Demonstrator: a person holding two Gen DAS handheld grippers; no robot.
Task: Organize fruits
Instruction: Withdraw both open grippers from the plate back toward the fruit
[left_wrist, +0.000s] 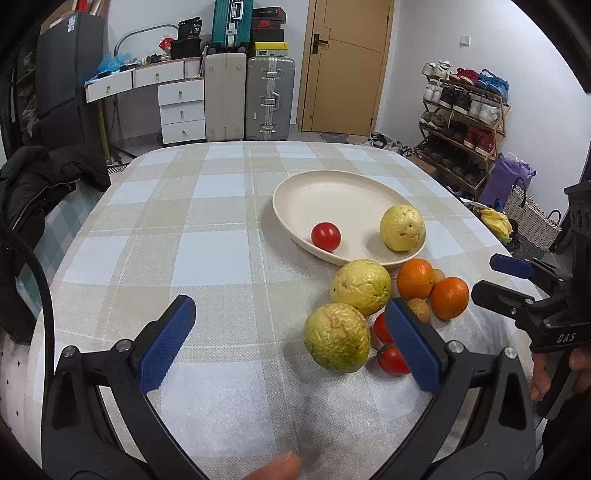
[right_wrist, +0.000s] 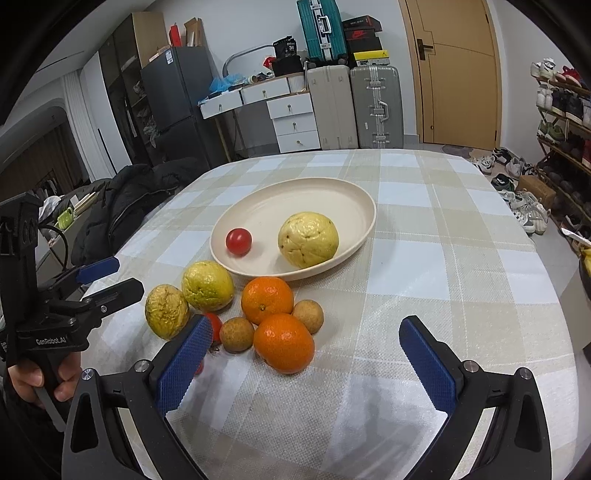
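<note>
From the left wrist view, the left tool (left_wrist: 291, 343) stands wide and holds nothing, its blue ribbed pads (left_wrist: 168, 343) low over the checked woven cloth of the table (left_wrist: 166, 229). Just ahead lies a wrinkled yellow-green round fruit (left_wrist: 337, 336) beside a second, smoother one (left_wrist: 361, 286), with small red tomatoes (left_wrist: 392, 359) partly hidden behind the tool's right pad. The shallow cream plate (left_wrist: 314, 192) already carries one red tomato (left_wrist: 325, 236) and a pale yellow dimpled fruit (left_wrist: 402, 228).

From the right wrist view, the right tool (right_wrist: 306, 365) is also spread wide and empty. Nearest it sit two glossy oranges (right_wrist: 283, 342), touching, with two small brown rough-skinned round fruits (right_wrist: 236, 334) alongside. The oranges look firm and fairly light; I would take one across its widest middle. The tomatoes seem soft and smooth, likely to slip or bruise, so a gentle squeeze suits.
</note>
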